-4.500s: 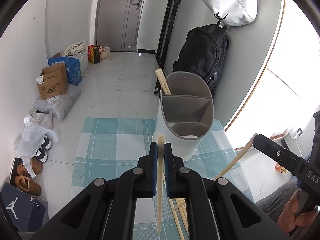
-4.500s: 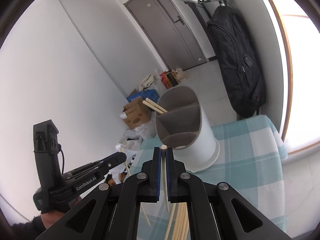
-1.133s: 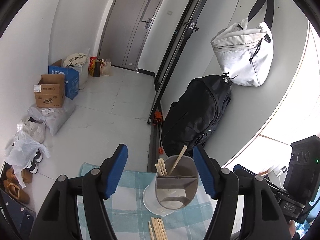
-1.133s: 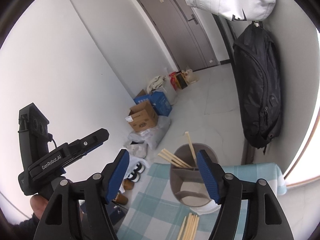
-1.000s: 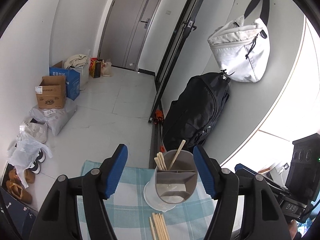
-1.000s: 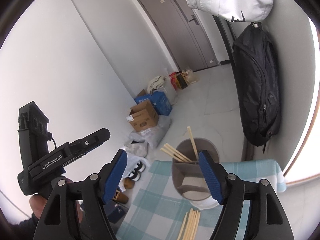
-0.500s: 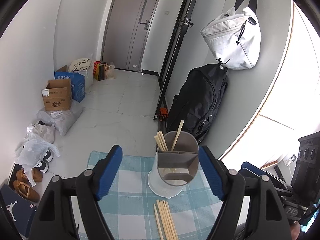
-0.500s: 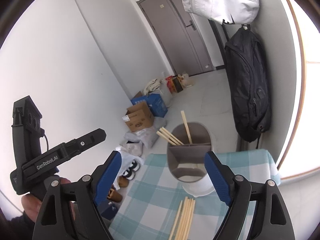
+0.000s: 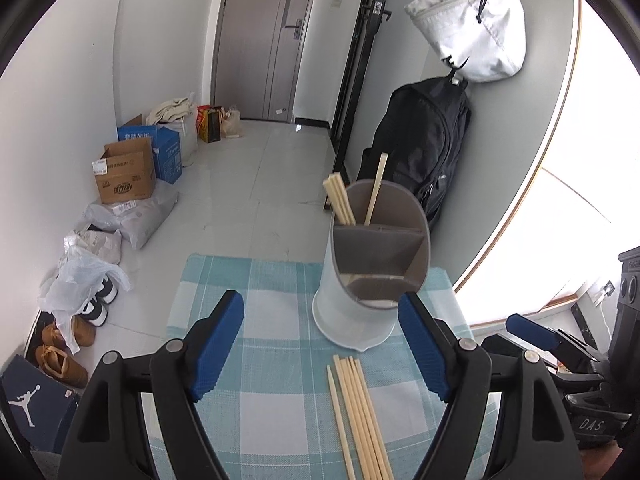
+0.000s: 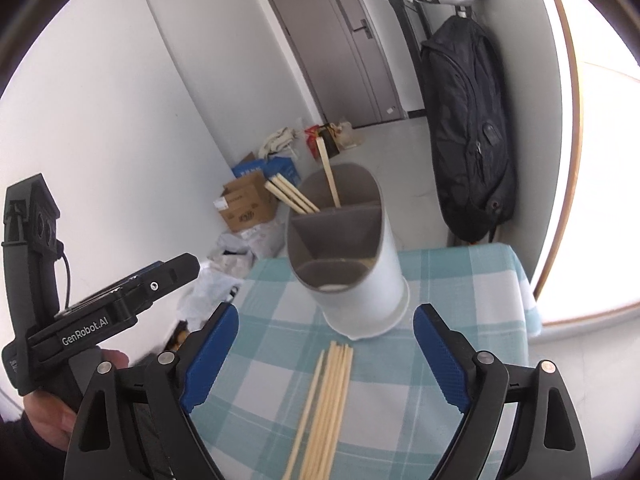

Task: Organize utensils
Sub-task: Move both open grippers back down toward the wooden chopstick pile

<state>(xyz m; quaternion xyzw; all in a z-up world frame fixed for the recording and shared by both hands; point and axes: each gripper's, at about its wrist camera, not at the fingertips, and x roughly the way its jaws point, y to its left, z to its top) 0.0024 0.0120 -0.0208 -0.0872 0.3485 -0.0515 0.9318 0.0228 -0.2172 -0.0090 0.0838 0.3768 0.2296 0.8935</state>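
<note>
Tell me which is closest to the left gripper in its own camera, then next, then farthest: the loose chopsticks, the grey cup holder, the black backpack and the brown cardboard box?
1. Loose wooden chopsticks, on the checked cloth between the fingers.
2. Grey divided utensil holder, just behind them.
3. Black backpack, against the right wall, and brown cardboard box, on the floor far left: too close to call.

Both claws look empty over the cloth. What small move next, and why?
Probably lower the left claw, open and empty, onto the loose wooden chopsticks lying on the checked teal cloth and pinch one; the divided grey-and-white holder already holds several upright in its far compartment.
</note>
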